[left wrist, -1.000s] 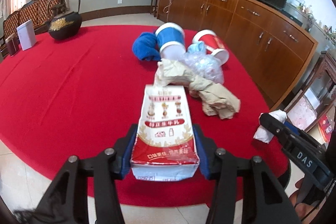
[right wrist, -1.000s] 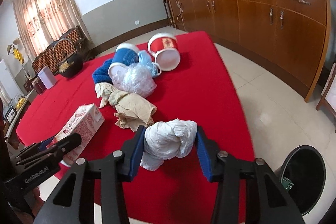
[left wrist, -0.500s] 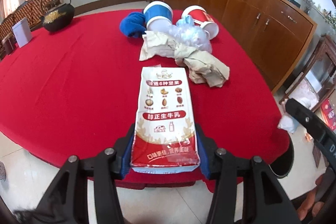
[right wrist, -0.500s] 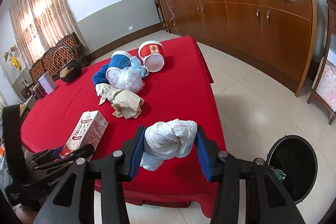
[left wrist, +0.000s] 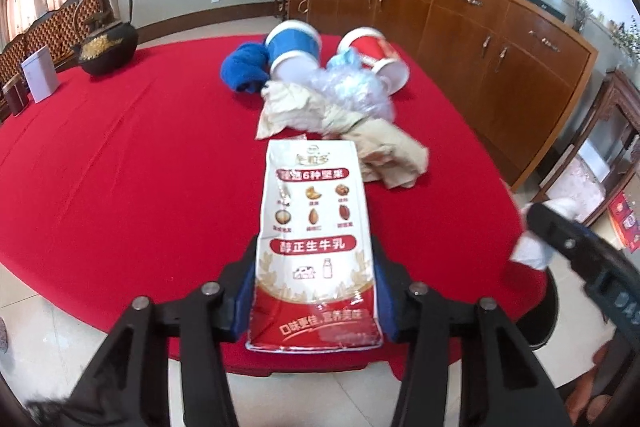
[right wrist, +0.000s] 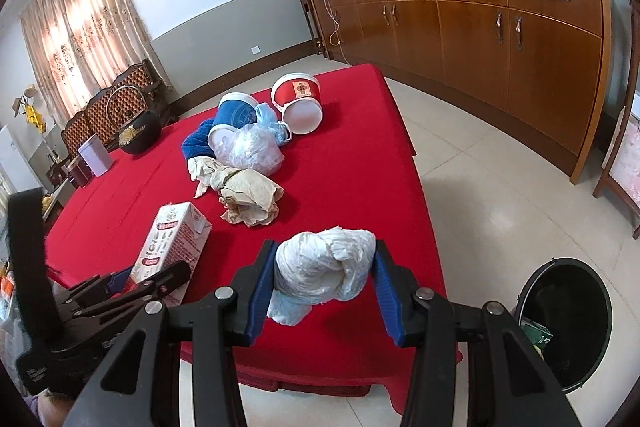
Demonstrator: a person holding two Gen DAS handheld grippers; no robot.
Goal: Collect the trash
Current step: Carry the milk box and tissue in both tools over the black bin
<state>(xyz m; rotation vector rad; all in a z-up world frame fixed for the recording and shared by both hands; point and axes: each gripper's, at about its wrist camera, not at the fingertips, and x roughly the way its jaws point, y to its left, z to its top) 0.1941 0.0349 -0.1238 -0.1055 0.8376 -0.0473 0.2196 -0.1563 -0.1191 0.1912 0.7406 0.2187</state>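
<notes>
Left gripper: its blue pads pinch the lower end of the milk carton, printed face up. As half a second ago, the clamp is unchanged.
Milk carton: it juts forward over the near edge of the red table; in the right wrist view it is off the cloth, carried low at the left. Compared with a second ago, its top face shows far more fully.
Right gripper: its fingers squeeze the white tissue wad from both sides, exactly as in both earlier frames.
White tissue wad: it hangs over the table's near right corner, above the cloth.
Trash bin: black, open, on the tiled floor at lower right, close beside the table; some rubbish lies inside. It now looks larger and closer than a second ago.
Crumpled brown paper: on the cloth past the carton, unmoved.
Clear plastic bag: bunched just behind the paper, touching it.
Blue tub: on its side, against the plastic bag.
Red tub: on its side, right of the blue one.
Blue cloth: left of the blue tub, touching it.
Black kettle: far left of the table, well apart from the pile.
</notes>
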